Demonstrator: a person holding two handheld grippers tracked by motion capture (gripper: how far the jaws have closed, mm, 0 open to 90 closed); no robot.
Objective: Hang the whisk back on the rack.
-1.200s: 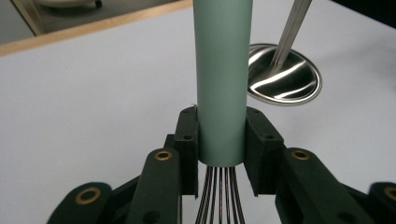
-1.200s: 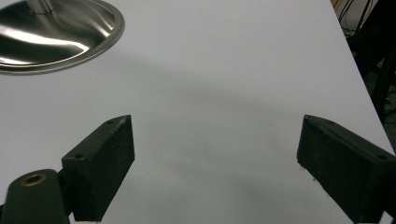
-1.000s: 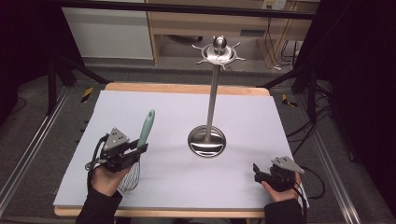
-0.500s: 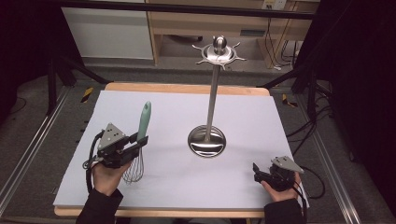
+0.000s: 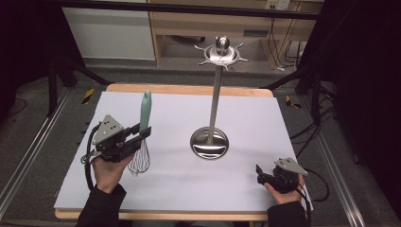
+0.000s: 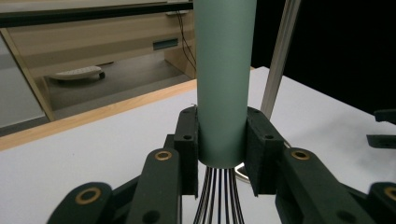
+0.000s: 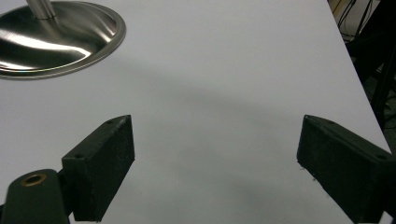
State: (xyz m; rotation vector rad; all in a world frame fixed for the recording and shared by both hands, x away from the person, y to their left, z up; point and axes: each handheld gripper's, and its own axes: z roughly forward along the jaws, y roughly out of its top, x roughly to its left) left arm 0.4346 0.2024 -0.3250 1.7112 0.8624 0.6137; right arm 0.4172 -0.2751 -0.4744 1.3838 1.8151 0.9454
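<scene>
White desk (image 5: 283,123) surface: left hand-held gripper (image 5: 140,136) clamps whisk (image 5: 141,142) upright at handle base, above desk; right hand-held gripper (image 5: 260,173) open, resting; keep whisk vertical, lift toward stand (image 5: 215,99) hooks

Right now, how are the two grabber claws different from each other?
The left gripper is shut on the whisk, squeezing its green handle, while the right gripper holds nothing and its jaws stand wide open. The left gripper is lifted, with the whisk upright and wires hanging down; the right gripper sits low by the white table near its front edge. Both are black, and each is held in one hand.
</scene>
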